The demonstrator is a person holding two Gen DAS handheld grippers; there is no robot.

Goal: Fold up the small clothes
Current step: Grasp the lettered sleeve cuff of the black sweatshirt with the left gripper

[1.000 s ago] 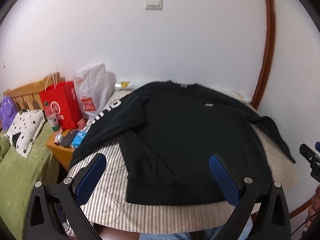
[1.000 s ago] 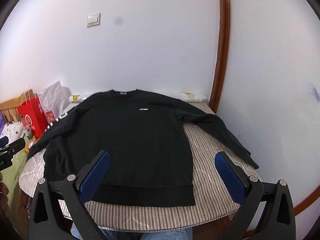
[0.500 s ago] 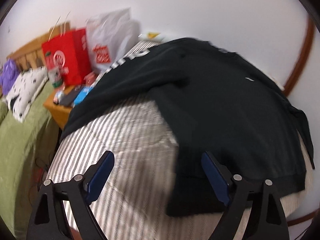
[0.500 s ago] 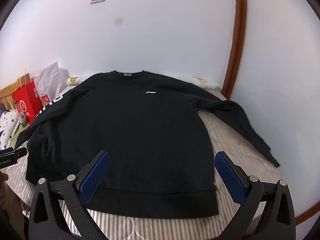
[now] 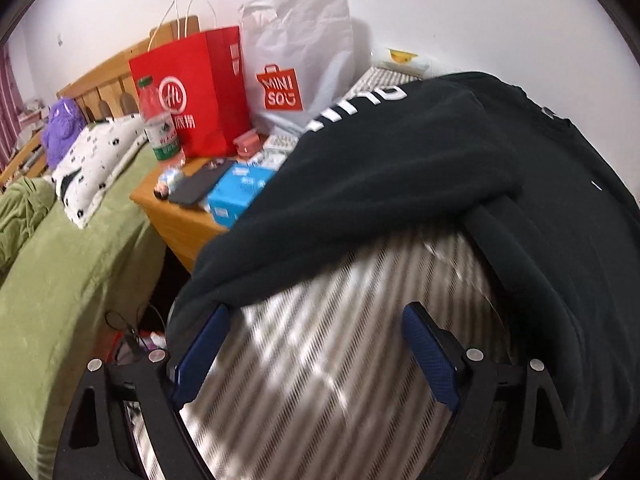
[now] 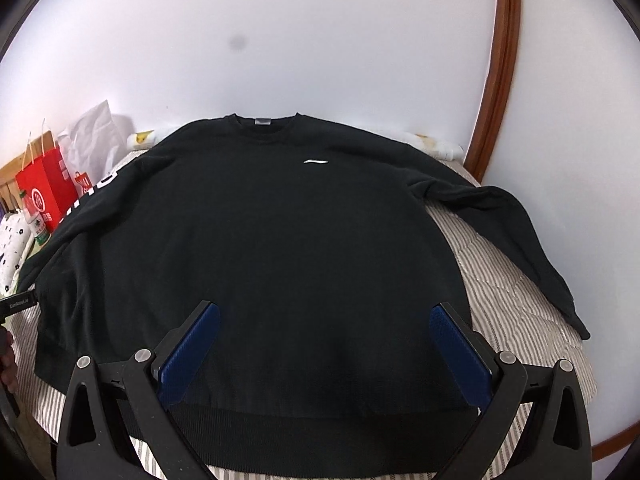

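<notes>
A black sweatshirt (image 6: 280,248) lies flat, front up, on a striped table cover (image 6: 512,304), collar at the far wall, both sleeves spread out. My right gripper (image 6: 324,328) is open and empty, low over the shirt's lower body near the hem. In the left wrist view the shirt's left sleeve (image 5: 360,200) with white letters runs down to the table's left edge. My left gripper (image 5: 316,332) is open and empty over the striped cover (image 5: 320,340), its left finger close to the sleeve's cuff end.
Left of the table stands a wooden nightstand (image 5: 176,216) with a red paper bag (image 5: 200,88), a white Miniso bag (image 5: 300,60), a bottle (image 5: 158,120), a phone and a blue box. A green-covered bed (image 5: 60,280) lies further left. The wall is close behind.
My left gripper has swung left and down from the shirt's hem to the left sleeve's end. My right gripper has moved forward and lower over the shirt's body.
</notes>
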